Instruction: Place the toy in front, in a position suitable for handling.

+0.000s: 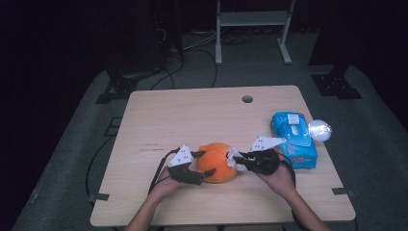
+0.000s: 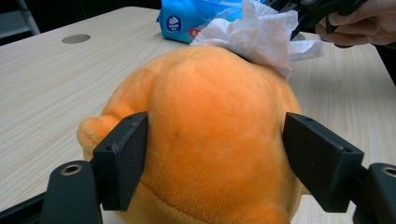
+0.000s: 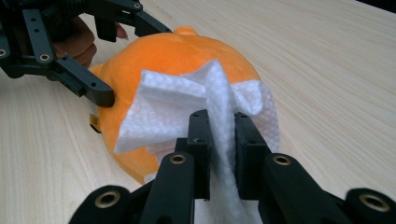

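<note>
Though clamped, wipe [image 3: 219, 116] between right claw [image 3: 222, 135] pads.

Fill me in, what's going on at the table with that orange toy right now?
A person is working on a round orange plush toy on the light wooden table. The left gripper clamps the toy from both sides, steadying it. The right gripper is shut on a crumpled white wipe and presses it against the toy's top, as if wiping it. A blue pack of wet wipes lies on the table to the right, apart from the toy.
</note>
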`<state>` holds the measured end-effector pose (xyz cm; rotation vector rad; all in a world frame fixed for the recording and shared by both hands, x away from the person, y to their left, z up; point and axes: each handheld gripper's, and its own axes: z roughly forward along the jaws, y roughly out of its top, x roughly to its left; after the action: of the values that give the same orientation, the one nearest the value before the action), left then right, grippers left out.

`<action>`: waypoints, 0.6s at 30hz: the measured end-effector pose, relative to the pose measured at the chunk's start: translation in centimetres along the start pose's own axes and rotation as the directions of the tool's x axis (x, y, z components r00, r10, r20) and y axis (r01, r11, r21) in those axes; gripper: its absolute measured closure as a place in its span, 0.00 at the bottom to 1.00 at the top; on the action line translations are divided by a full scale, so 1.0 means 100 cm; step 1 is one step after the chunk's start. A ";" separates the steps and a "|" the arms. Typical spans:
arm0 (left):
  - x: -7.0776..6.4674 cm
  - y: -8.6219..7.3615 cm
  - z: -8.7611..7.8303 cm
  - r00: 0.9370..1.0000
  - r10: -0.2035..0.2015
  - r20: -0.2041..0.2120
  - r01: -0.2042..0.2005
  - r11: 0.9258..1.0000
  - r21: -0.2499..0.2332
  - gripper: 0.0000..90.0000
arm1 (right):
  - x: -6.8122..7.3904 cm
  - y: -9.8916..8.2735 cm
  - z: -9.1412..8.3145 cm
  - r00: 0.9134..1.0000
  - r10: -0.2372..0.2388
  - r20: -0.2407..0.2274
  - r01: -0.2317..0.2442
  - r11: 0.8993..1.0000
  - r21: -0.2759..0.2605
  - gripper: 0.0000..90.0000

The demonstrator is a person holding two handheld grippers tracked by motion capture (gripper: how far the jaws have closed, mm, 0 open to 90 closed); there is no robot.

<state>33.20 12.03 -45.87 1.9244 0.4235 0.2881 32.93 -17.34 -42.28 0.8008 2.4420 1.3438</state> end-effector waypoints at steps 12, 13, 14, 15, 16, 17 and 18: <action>0.006 0.002 0.002 0.999 -0.012 0.030 0.011 1.000 0.015 0.27 | 0.018 0.008 0.003 0.999 -0.048 -0.001 0.048 0.999 -0.009 0.88; 0.005 0.002 0.003 1.000 -0.010 0.029 0.010 1.000 0.015 0.27 | 0.013 0.006 0.002 1.000 -0.026 0.004 0.026 1.000 -0.012 0.88; 0.005 0.002 0.003 1.000 -0.011 0.028 0.011 1.000 0.015 0.27 | 0.009 0.004 0.000 1.000 -0.006 0.013 0.006 1.000 -0.014 0.88; 0.005 0.003 0.003 1.000 -0.009 0.028 0.009 1.000 0.018 0.27 | 0.007 0.002 -0.001 1.000 0.001 0.026 0.000 1.000 -0.012 0.88; 0.004 0.003 0.004 1.000 -0.005 0.029 0.004 1.000 0.021 0.27 | 0.006 0.001 -0.002 0.999 0.009 0.031 -0.009 1.000 -0.012 0.88; 0.004 0.003 0.004 1.000 -0.004 0.027 0.003 1.000 0.025 0.27 | 0.006 0.001 -0.003 0.999 0.025 0.024 -0.025 1.000 -0.016 0.88; 0.003 0.003 0.005 1.000 -0.006 0.028 0.005 1.000 0.027 0.27 | 0.008 0.002 -0.003 0.999 0.023 0.023 -0.023 0.999 -0.024 0.88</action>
<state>33.74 11.67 -45.75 1.9516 0.4157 0.2528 32.22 -16.97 -41.88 0.8363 2.4021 1.3613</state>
